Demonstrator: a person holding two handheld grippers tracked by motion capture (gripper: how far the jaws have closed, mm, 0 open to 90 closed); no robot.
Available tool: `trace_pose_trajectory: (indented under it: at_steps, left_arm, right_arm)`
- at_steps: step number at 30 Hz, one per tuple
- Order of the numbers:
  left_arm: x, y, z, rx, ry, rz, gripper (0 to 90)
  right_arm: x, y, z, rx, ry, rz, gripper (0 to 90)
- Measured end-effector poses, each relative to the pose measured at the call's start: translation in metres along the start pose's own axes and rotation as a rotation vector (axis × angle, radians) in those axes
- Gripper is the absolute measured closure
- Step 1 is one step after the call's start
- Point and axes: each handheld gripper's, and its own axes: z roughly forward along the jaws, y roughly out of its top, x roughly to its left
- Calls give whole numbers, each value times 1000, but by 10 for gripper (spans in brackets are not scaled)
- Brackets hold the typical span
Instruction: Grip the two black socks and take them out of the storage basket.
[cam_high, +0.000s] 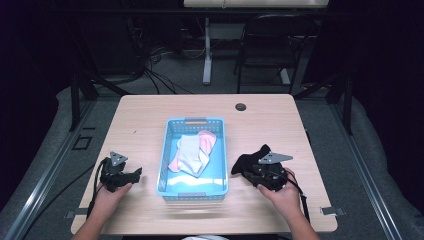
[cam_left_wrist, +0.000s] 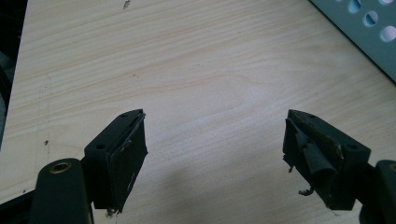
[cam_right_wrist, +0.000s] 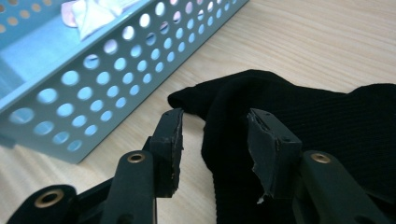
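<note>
Between the spread jaws of the right claw, an edge of a black sock is framed on the wooden table, the pads not yet pressed on the cloth. The sock is seen lying flat, its near fold reaching in between the two pads and its bulk spreading away to the claw's right; one jaw is set over the dark knit, the other over bare wood just beside it. Past the claw's tips and to its left, the blue basket is seen close by, with a pink and white cloth already resting inside it.

From above, the right claw is shown at the sock, just beside the basket that holds the pale cloth. The left claw is held released on the basket's far side, nothing between its wide jaws but bare table, with a corner of the basket wall ahead and to its right.

The step in hand is judged to be the pick-up of the sock, for placing with the laundry in the basket. A lower reach and a firm close on the fold are called for next, then a lift clear of the basket wall before anything is let go.
</note>
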Motion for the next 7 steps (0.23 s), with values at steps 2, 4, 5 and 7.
trace_pose_trajectory:
  at_steps: [2, 4, 5, 7]
  left_arm:
    - [0, 0, 0, -1, 0, 0, 215]
    - [1, 0, -1, 0, 1, 1, 214]
    - [1, 0, -1, 0, 1, 1, 215]
    - [1, 0, 0, -2, 1, -2, 214]
  right_arm:
    - [-2, 0, 2, -12, -12, 9, 548]
    - [-6, 1, 2, -34, -23, 23, 537]
    - [-6, 1, 2, -34, -23, 23, 537]
    - [-15, 0, -3, -75, -64, 45, 536]
